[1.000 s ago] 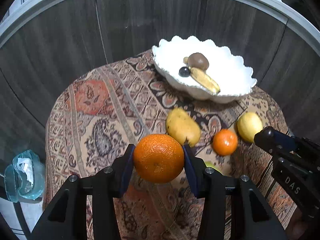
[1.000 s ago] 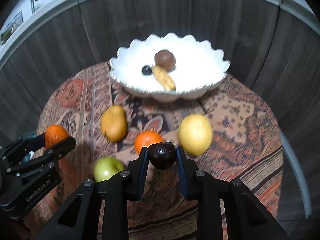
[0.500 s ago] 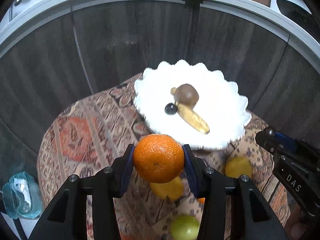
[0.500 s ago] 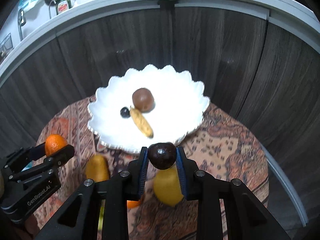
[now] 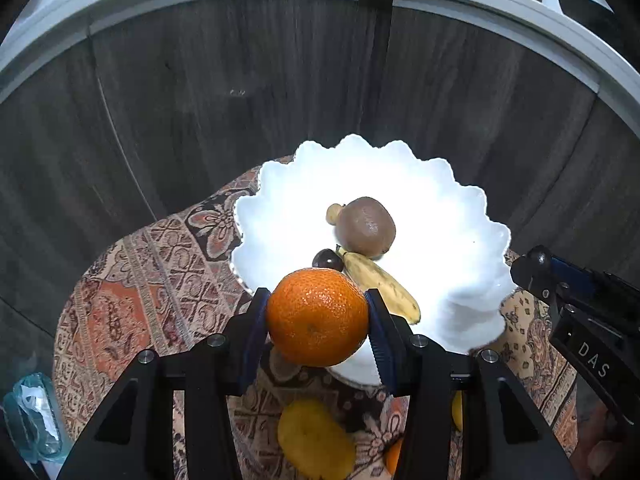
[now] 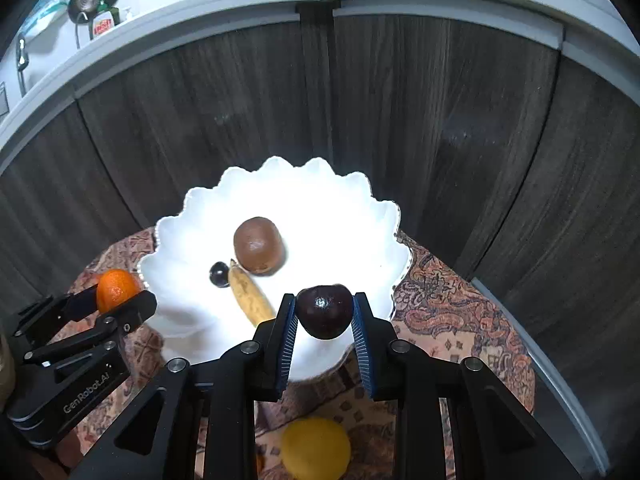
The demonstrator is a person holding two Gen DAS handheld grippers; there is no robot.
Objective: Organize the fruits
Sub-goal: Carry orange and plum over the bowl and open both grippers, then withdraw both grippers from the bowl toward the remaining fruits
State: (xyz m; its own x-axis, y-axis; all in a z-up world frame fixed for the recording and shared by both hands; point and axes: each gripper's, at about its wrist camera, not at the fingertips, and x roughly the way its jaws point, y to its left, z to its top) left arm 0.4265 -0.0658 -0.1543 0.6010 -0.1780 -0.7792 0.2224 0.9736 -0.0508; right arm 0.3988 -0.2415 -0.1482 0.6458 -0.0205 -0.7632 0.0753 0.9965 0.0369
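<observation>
My left gripper is shut on a large orange and holds it over the near left rim of the white scalloped bowl. My right gripper is shut on a dark plum over the bowl's near side. In the bowl lie a brown kiwi, a small banana and a small dark fruit. The left gripper with the orange also shows in the right wrist view; the right gripper's body shows in the left wrist view.
The bowl stands on a round table with a patterned cloth. A yellow fruit and a small orange lie on the cloth below my left gripper; a yellow fruit lies below my right. Dark wood panels stand behind.
Both grippers have risen and moved forward from the loose fruit on the cloth to over the bowl, each still holding its fruit.
</observation>
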